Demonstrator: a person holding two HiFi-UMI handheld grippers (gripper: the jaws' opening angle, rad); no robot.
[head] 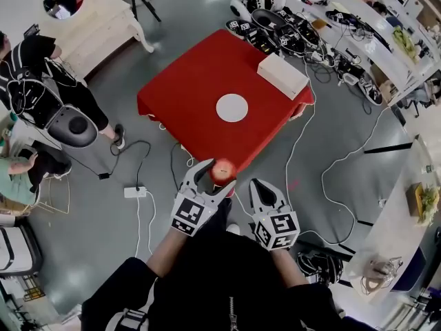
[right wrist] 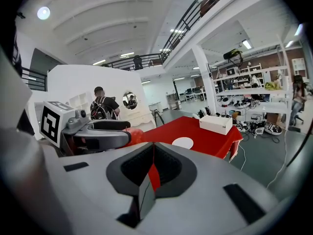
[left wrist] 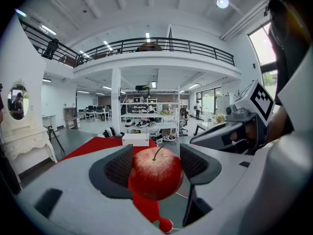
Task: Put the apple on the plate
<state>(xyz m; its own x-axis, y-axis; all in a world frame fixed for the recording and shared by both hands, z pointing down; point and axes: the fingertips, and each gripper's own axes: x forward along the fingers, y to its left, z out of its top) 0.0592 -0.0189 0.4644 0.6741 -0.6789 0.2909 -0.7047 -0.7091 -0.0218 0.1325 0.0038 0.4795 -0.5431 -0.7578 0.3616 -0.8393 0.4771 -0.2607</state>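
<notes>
While in tongs (left wrist: 156,163), apple (left wrist: 155,176) seemingly aloft

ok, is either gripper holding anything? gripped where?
Left gripper holds the apple, jaws on its opposite sides. Right gripper is shut and empty.

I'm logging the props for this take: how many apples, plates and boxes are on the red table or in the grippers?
apple: 1, clamped in the left gripper
plate: 1
white box: 1
Total: 3
</notes>
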